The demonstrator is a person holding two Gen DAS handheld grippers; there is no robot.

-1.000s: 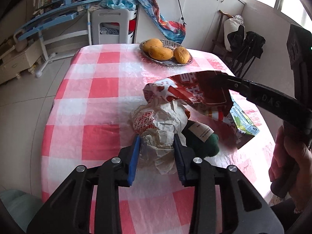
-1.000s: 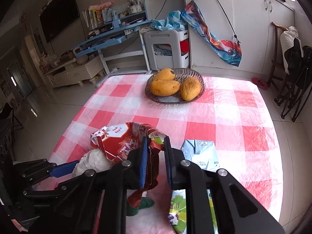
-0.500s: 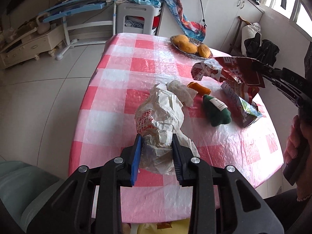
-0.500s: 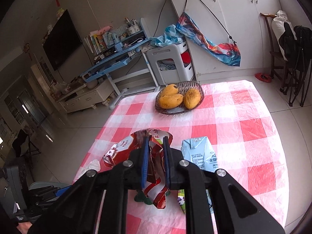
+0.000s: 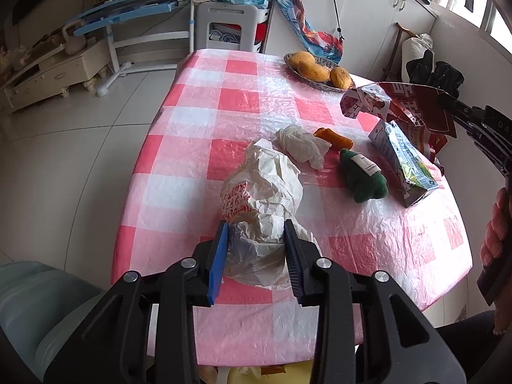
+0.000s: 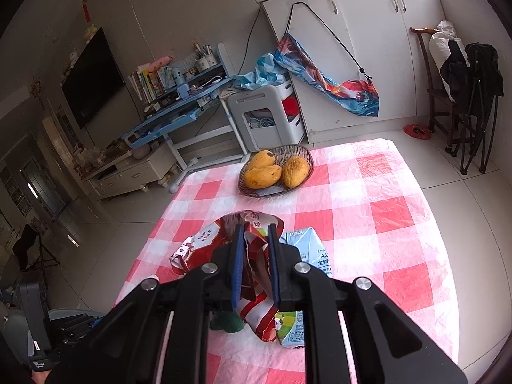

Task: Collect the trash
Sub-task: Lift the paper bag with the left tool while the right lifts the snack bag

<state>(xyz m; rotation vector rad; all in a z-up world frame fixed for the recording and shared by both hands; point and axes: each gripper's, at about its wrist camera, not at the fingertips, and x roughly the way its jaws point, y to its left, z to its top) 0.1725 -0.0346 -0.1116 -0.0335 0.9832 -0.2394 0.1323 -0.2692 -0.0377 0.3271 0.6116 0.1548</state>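
Observation:
My left gripper [image 5: 256, 252] is shut on a crumpled white paper wrapper [image 5: 262, 192] with red print, held above the near edge of the checked table [image 5: 224, 102]. My right gripper [image 6: 256, 256] is shut on a torn red snack bag [image 6: 204, 243], lifted over the table; that bag also shows in the left wrist view [image 5: 400, 105]. On the table lie a crumpled white tissue [image 5: 300, 147], an orange wrapper [image 5: 332, 137], a green plush toy [image 5: 361, 179] and a blue-green milk carton [image 5: 403, 163], which also shows in the right wrist view [image 6: 304, 252].
A wicker bowl of mangoes [image 6: 275, 169] stands at the table's far end. A yellow bag [image 5: 272, 371] shows below the table's near edge. A grey-green seat [image 5: 38, 300] is at the near left. A dark chair with clothes [image 6: 467, 89] stands at the right wall.
Both grippers have pulled back and risen with their loads. The wrapper has moved toward the table's near edge. The red bag is held higher over the carton.

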